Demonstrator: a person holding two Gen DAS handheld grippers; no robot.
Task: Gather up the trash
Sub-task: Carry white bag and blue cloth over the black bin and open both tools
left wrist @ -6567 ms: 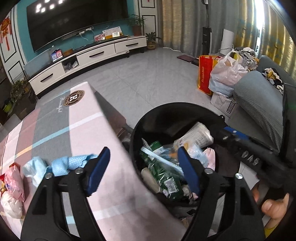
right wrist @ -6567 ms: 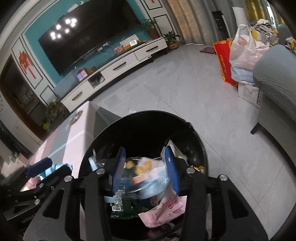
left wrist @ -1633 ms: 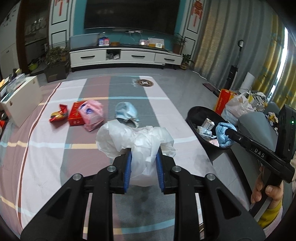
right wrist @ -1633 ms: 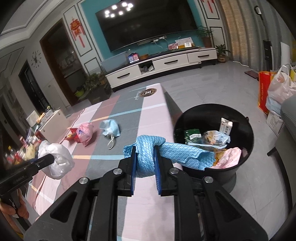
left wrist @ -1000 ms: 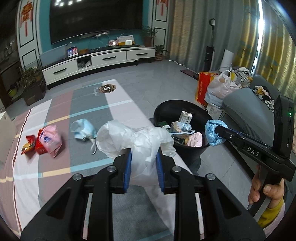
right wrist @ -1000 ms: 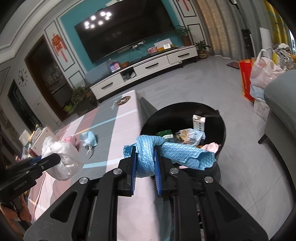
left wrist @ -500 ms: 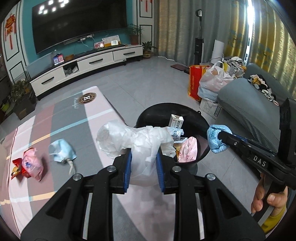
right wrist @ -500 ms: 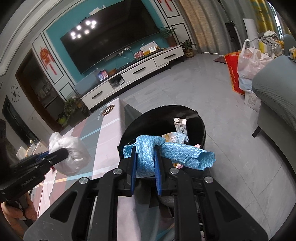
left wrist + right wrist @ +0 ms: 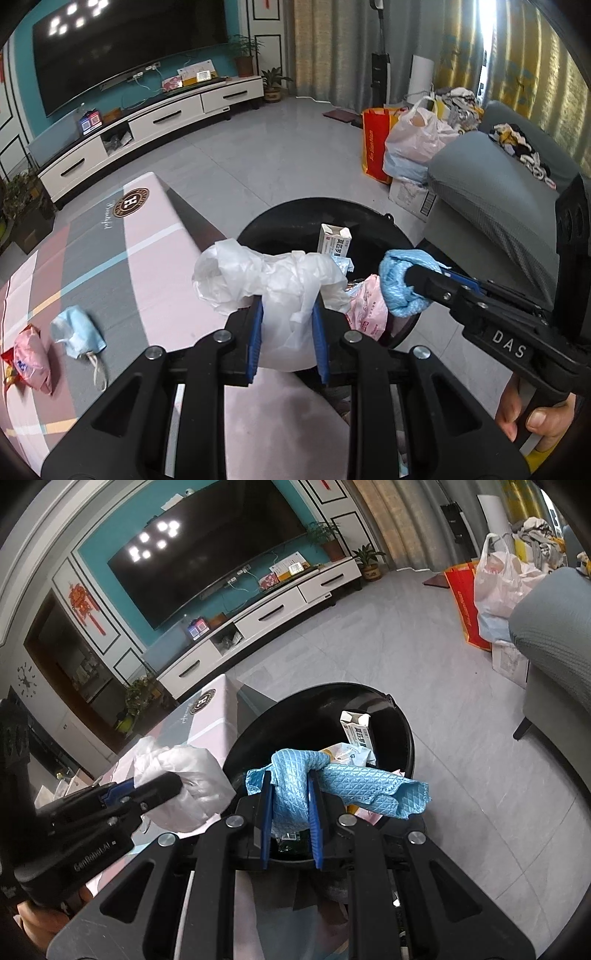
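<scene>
Shift since half a second ago: both grippers have closed in on the black trash bin (image 9: 400, 236), which fills more of each view now, and both loads have come along unchanged.
Left gripper (image 9: 287, 338): clamped tight on a crumpled white plastic bag (image 9: 273, 284), fingers pressed into its lower half; the bag hangs at the bin's near-left rim, above the table edge.
Right gripper (image 9: 290, 810): pinched shut on a blue quilted cloth (image 9: 332, 782), one end bunched between the fingers, the loose end draped out over the bin's opening.
Bin contents: a white carton (image 9: 356, 727) stands upright toward the far side, with a pink wrapper (image 9: 367, 306) and pale packets nearer; the bag and cloth cover much of the rest.
Hidden: the bin's near rim and base are cut off behind both grippers' bodies.
Table (image 9: 155, 266): pink and grey striped cloth, beside the bin on its left.
Left on the table: a blue face mask (image 9: 75, 330) and a pink packet (image 9: 31, 356), both well apart from the bin, at the frame's warped edge.
Hard to call: something red under the pink packet, possibly another wrapper.
</scene>
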